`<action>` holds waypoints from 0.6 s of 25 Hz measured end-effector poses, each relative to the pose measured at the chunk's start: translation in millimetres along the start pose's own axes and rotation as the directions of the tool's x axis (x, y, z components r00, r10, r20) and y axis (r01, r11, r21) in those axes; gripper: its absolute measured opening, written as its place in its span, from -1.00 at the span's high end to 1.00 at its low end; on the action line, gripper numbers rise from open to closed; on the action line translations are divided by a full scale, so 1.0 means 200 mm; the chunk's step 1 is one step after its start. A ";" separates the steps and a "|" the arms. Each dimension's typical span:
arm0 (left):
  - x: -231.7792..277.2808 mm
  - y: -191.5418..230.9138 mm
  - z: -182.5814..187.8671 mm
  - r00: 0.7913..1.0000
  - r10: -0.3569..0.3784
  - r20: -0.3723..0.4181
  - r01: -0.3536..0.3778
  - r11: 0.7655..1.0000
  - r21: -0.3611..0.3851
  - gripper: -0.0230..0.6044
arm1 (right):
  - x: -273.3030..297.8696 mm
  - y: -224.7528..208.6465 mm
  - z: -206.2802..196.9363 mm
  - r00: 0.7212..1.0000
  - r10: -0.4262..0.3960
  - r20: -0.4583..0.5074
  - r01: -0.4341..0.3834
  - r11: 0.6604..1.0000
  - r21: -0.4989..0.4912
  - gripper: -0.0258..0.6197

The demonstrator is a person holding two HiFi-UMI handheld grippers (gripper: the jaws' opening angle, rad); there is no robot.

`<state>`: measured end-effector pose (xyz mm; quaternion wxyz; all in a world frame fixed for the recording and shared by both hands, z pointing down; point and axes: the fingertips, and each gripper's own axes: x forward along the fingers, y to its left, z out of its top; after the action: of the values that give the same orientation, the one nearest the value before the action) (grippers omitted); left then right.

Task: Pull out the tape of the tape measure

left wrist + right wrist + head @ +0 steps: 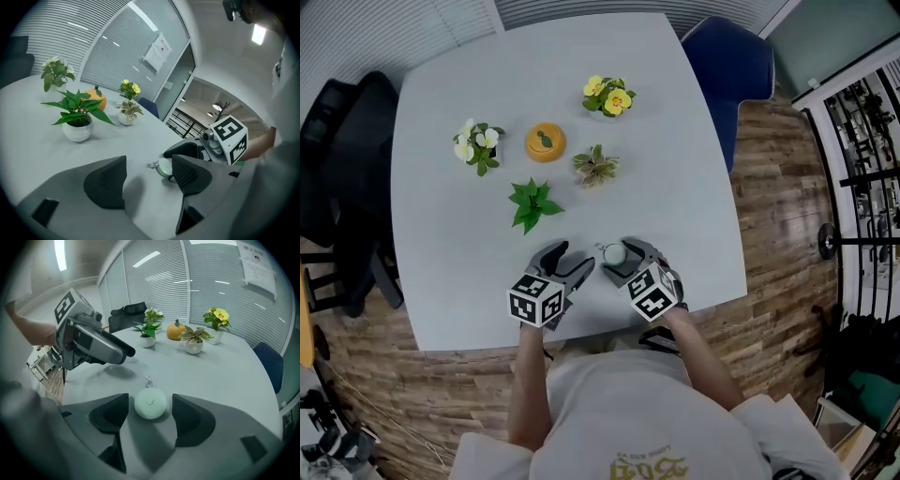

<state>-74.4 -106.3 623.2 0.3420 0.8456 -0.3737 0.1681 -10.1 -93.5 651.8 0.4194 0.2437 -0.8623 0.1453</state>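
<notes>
The tape measure is a small round pale green case with a metal ring tab pointing away from me. It lies on the white table near the front edge. My right gripper stands open around the case, with a narrow gap at each jaw. To its left my left gripper is open with nothing between its fingers. In the left gripper view, the case and its tab lie just beyond the right jaw's tip.
A green potted plant stands just beyond the grippers. Farther back are a white-flowered plant, an orange pumpkin-shaped object, a striped-leaf plant and a yellow-flowered plant. A blue chair and a black chair flank the table.
</notes>
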 end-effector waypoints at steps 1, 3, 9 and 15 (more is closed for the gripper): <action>0.00 0.00 0.00 1.000 0.001 0.000 -0.001 1.000 -0.005 -0.03 | 0.01 0.00 0.00 1.000 0.000 0.001 0.000 1.000 -0.002 -0.01; 0.00 0.01 -0.01 1.000 0.003 -0.001 -0.003 1.000 -0.011 -0.03 | 0.02 0.00 0.00 1.000 -0.001 -0.003 0.001 1.000 -0.004 -0.01; 0.02 0.02 -0.02 1.000 0.008 -0.003 -0.008 1.000 -0.020 -0.03 | 0.04 0.00 -0.01 1.000 -0.021 0.008 0.020 1.000 0.002 -0.01; 0.03 -0.01 -0.01 1.000 -0.008 0.010 0.009 1.000 -0.020 -0.03 | 0.03 0.00 -0.01 1.000 -0.020 0.018 0.020 1.000 -0.001 0.00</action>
<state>-69.2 -107.2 627.8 0.3493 0.8446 -0.3735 0.1587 -12.2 -94.8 658.6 0.4129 0.2532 -0.8638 0.1386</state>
